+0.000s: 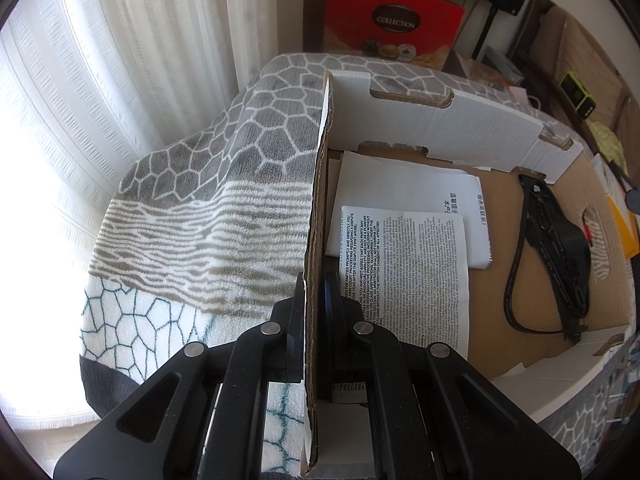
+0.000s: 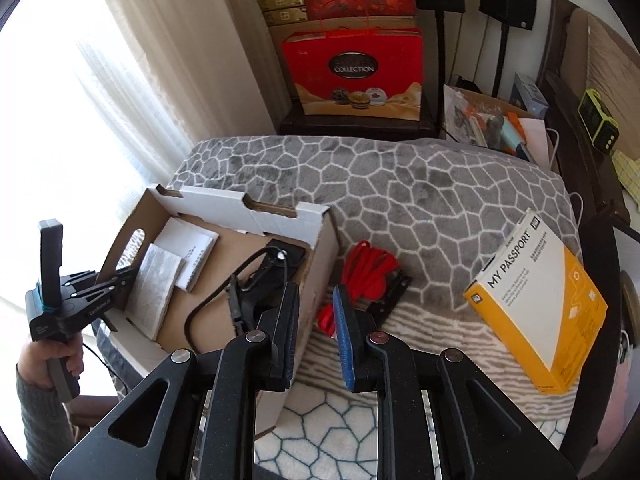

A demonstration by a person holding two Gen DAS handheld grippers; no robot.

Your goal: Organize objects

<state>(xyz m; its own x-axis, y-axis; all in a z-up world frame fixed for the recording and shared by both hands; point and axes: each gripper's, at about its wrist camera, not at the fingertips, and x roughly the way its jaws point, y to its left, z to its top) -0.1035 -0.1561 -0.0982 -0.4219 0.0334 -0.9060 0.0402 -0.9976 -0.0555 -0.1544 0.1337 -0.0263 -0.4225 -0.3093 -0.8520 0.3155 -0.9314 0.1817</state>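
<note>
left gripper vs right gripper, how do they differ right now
The left gripper is shut on the side wall of the cardboard box, while the right gripper stands open with nothing between its fingers.

The left gripper sits at the box's edge nearest the curtain; the right gripper hangs above the blanket, by the box's opposite wall, short of the red strap bundle.

Both are black two-finger grippers pointing downward.

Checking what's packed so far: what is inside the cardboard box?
Inside the cardboard box: two paper leaflets, one overlapping the other, and a black strap. Anything beneath them is hidden.
</note>
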